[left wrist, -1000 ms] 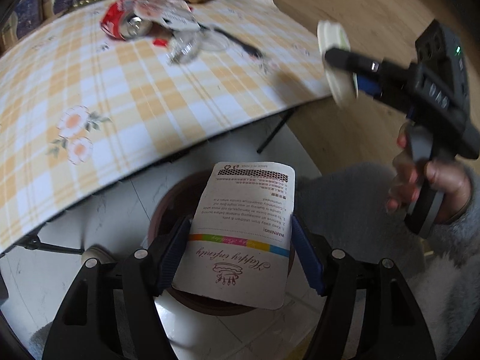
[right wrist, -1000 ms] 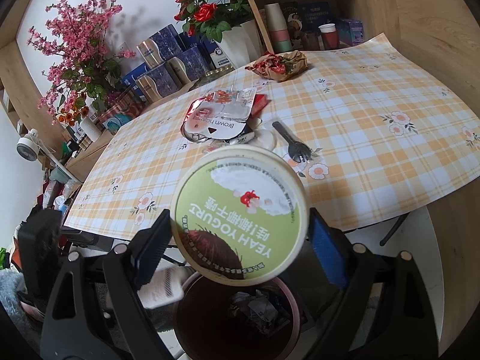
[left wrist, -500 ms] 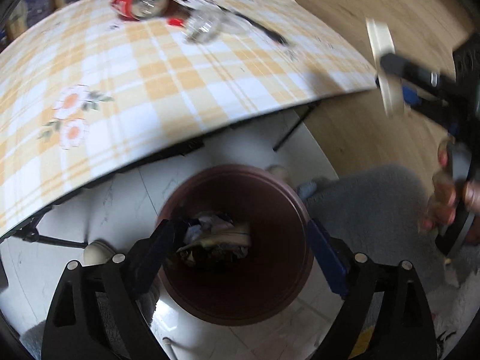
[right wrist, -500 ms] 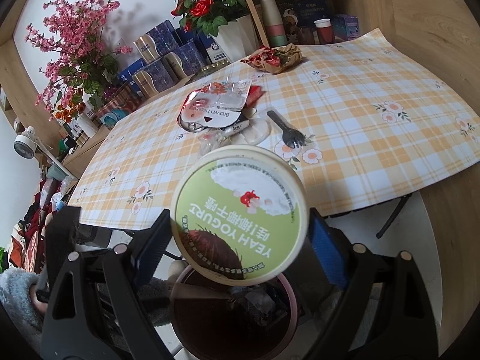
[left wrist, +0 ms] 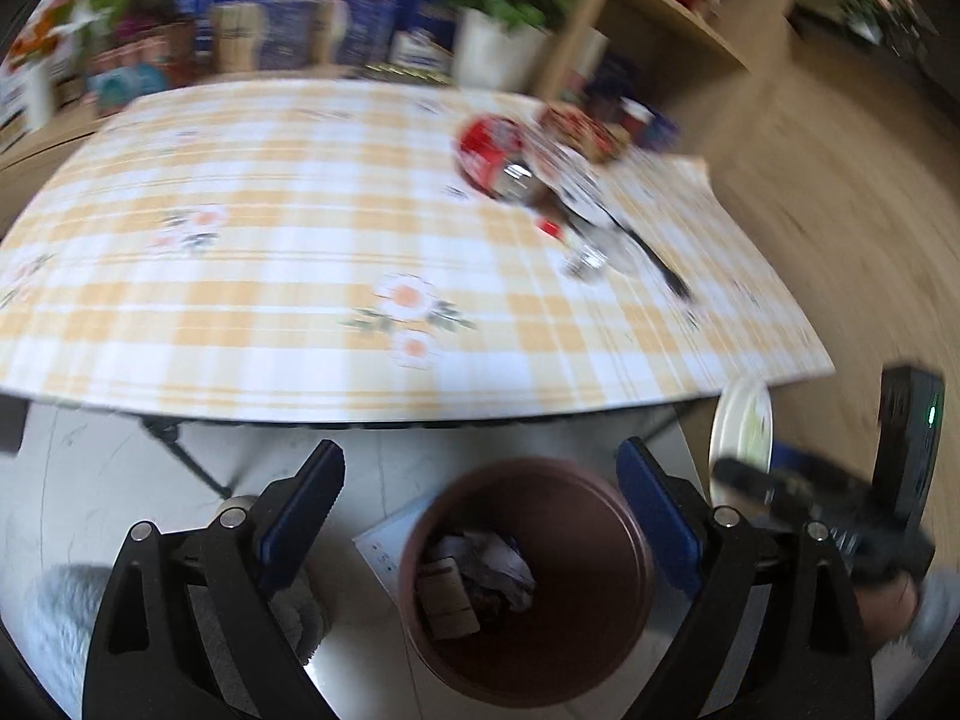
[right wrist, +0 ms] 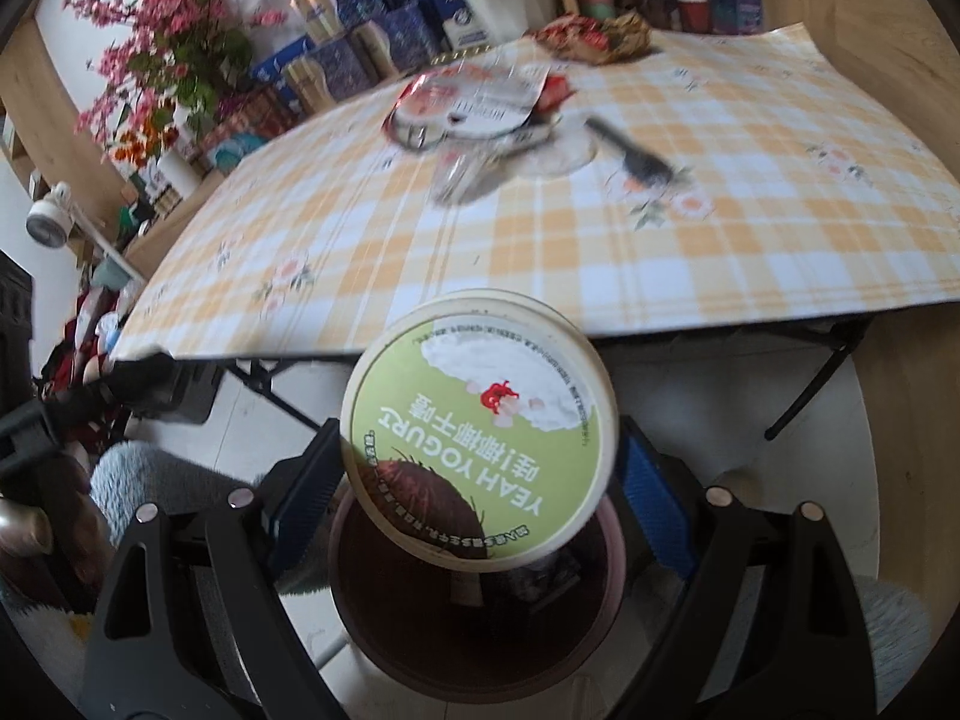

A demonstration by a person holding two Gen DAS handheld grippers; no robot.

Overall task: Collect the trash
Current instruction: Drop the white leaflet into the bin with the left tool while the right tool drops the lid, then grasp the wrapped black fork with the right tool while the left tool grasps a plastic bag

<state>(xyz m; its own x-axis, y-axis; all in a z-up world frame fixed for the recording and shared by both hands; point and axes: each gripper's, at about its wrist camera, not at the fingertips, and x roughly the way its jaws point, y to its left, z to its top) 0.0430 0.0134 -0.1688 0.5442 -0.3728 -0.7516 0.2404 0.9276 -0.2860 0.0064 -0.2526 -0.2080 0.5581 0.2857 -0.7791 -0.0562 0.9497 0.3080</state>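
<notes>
My left gripper (left wrist: 477, 462) hangs open and empty over the brown bin (left wrist: 600, 612). Crumpled paper and packets (left wrist: 474, 576) lie in the bin's bottom. My right gripper (right wrist: 474, 441) is shut on a round green yogurt lid (right wrist: 480, 414), held flat-faced just above the bin (right wrist: 360, 648). In the left wrist view that lid (left wrist: 741, 426) shows edge-on at the right. On the checked table a red and white wrapper (right wrist: 474, 108), a clear plastic cup (right wrist: 462, 180) and a black fork (right wrist: 630, 150) lie in a heap.
A crumpled red-brown wrapper (right wrist: 594, 36) sits at the table's far edge. Boxes, flower pots and shelves stand behind the table. The table's black folding legs (right wrist: 810, 384) stand close to the bin. A person's hand (right wrist: 36, 528) and grey sleeve are at the left.
The left gripper opened and the white printed packet dropped from it into the bin; its view then swung up toward the table. The right gripper sank with the lid toward the bin.
</notes>
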